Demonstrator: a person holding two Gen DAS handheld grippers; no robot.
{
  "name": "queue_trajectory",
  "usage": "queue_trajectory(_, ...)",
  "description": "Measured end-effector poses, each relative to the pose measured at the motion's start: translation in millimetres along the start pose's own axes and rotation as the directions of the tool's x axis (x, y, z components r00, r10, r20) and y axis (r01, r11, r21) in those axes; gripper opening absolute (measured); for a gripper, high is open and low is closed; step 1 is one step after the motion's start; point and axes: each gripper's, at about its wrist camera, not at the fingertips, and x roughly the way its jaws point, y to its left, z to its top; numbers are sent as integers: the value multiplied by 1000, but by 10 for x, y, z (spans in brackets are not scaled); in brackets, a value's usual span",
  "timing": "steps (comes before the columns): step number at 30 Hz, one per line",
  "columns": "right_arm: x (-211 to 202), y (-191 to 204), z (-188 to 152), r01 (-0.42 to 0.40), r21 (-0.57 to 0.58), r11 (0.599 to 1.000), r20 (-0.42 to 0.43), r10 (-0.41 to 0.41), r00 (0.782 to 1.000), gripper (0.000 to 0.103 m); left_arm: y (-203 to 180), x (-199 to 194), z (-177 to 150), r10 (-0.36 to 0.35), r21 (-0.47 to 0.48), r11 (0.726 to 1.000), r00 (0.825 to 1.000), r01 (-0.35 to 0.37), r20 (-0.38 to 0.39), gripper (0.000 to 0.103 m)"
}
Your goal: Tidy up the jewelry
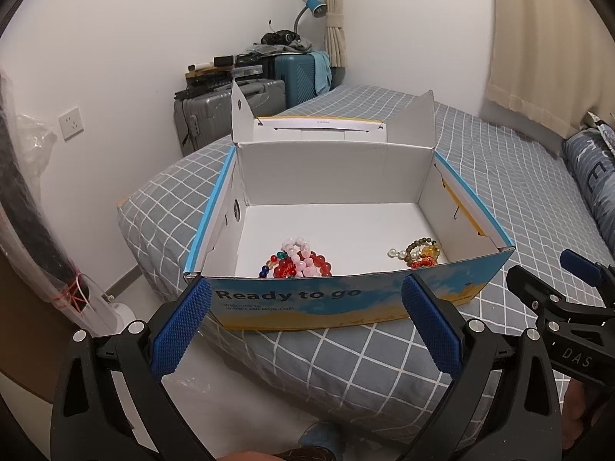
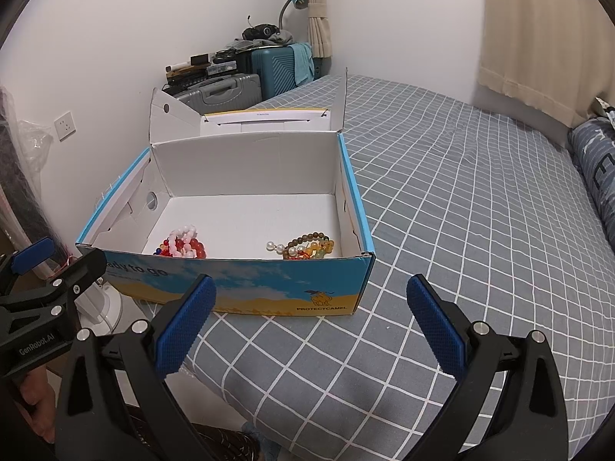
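Both grippers — left gripper (image 1: 305, 322), right gripper (image 2: 311, 322) — hang wide apart, holding nothing. The beads (image 2: 184, 244) in the box (image 2: 246, 288) look light and slippery — pinch one loop.

The front wall of the cardboard box (image 1: 346, 299) reads "Ready to go" in dark letters, with smaller lines beneath it, "Welcome to…" and a web address too blurred to spell out. At that wall's right corner, under a small camel drawing (image 2: 321, 297), stands "PROTECTCAMEL". The left gripper (image 2: 38, 307) carries "GenRobot.AI" on its body in the right wrist view, and the right gripper (image 1: 569, 307) shows "DAS".
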Motion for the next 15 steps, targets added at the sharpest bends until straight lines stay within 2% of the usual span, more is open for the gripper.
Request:
queue_trajectory(13, 16, 5, -3, 2, -1, 1000, -1, -2, 1000, 96, 21, 19, -10, 15, 3, 1000, 1000, -15, -6, 97)
queue_trajectory(15, 15, 2, -7, 0, 0, 1000, -2, 0, 1000, 96, 41, 27, -6, -1, -8, 1000, 1000, 1, -14, 97)
